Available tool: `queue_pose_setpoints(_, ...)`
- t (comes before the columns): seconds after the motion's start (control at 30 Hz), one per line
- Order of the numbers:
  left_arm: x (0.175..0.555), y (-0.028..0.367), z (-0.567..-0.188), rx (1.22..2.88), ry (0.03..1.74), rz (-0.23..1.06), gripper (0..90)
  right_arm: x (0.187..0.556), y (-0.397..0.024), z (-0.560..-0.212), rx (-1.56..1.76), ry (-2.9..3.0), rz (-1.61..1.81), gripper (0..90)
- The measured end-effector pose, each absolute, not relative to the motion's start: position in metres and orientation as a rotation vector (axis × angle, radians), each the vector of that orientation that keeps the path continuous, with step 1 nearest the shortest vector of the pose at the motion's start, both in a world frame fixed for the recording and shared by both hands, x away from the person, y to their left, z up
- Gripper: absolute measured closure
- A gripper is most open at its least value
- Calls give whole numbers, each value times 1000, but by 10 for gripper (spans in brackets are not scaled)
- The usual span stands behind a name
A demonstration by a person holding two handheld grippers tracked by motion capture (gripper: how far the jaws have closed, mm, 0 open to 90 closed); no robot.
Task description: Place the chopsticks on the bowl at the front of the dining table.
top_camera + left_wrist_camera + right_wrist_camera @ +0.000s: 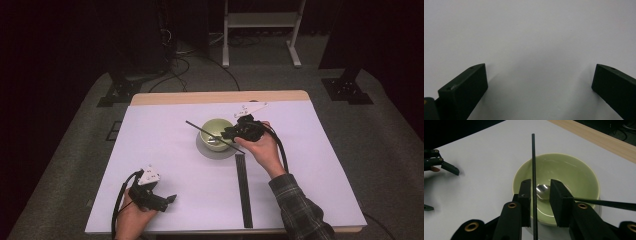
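Observation:
A pale green bowl [216,127] [574,170] stands on a grey saucer [215,154] mid-table. A thin black stick [197,127] [533,157] runs slantwise across the bowl's top. My right gripper [228,134] [540,183] sits at the bowl's right rim with the stick between its jaws. The stick lies close against one jaw, a clear gap separates it from the other, and the gripper is open. Inside the bowl lies a metal spoon [543,190] with a dark handle. My left gripper [169,200] [540,67] rests near the front left, open wide over bare white cover.
A long flat black strip [244,190] lies lengthwise on the white table cover [310,165], from just below the saucer toward the front edge. A bare wooden edge [220,97] runs along the table's far side. Dark stands and cables sit on the floor beyond.

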State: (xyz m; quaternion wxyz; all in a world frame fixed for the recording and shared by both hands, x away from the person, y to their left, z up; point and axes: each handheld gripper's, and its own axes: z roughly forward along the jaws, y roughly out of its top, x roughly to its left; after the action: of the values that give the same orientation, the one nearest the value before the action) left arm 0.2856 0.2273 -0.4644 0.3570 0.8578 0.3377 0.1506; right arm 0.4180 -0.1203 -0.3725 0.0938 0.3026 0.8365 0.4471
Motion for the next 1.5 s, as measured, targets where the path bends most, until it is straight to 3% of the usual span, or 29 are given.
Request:
queue_pose_setpoints(0.5, 286, 227, -464, 2217, 872, 388, 0, 401, -162, -372, 935, 2449, 1296, 665)
queue_pose_setpoints(1.5, 285, 227, -464, 2216, 874, 386, 0, 372, -222, -395, 1064, 2421, 1186, 368)
